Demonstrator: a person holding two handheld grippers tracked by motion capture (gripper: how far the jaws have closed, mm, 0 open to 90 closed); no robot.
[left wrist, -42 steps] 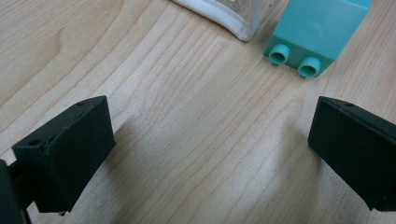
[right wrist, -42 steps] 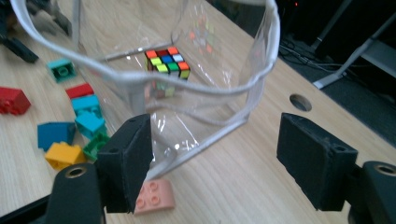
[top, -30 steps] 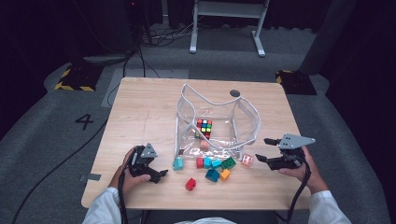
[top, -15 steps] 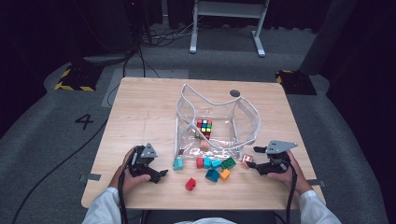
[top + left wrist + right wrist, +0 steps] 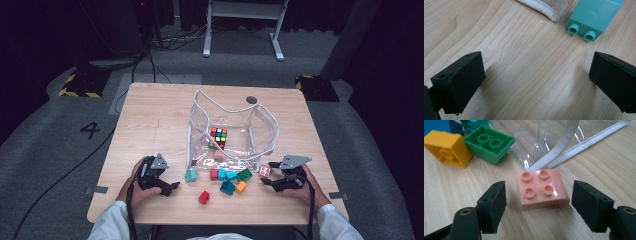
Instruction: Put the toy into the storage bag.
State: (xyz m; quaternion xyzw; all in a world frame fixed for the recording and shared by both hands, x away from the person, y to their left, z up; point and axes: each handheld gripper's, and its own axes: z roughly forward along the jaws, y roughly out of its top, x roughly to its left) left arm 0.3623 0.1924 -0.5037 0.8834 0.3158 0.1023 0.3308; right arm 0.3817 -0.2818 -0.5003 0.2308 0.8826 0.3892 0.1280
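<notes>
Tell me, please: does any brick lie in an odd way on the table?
Yes. The green brick lies upside down, hollow side up, and the teal brick lies on its side, studs pointing sideways. The pink brick sits studs up between the open jaws of the right gripper, untouched.

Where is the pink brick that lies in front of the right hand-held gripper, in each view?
High view: the pink brick lies at lower right, left of the right hand-held gripper.
Right gripper view: it lies at the centre, between the open jaws, untouched.
Left gripper view: not in it.
Shared landmark: the white-edged clear bag beside the bricks.
</notes>
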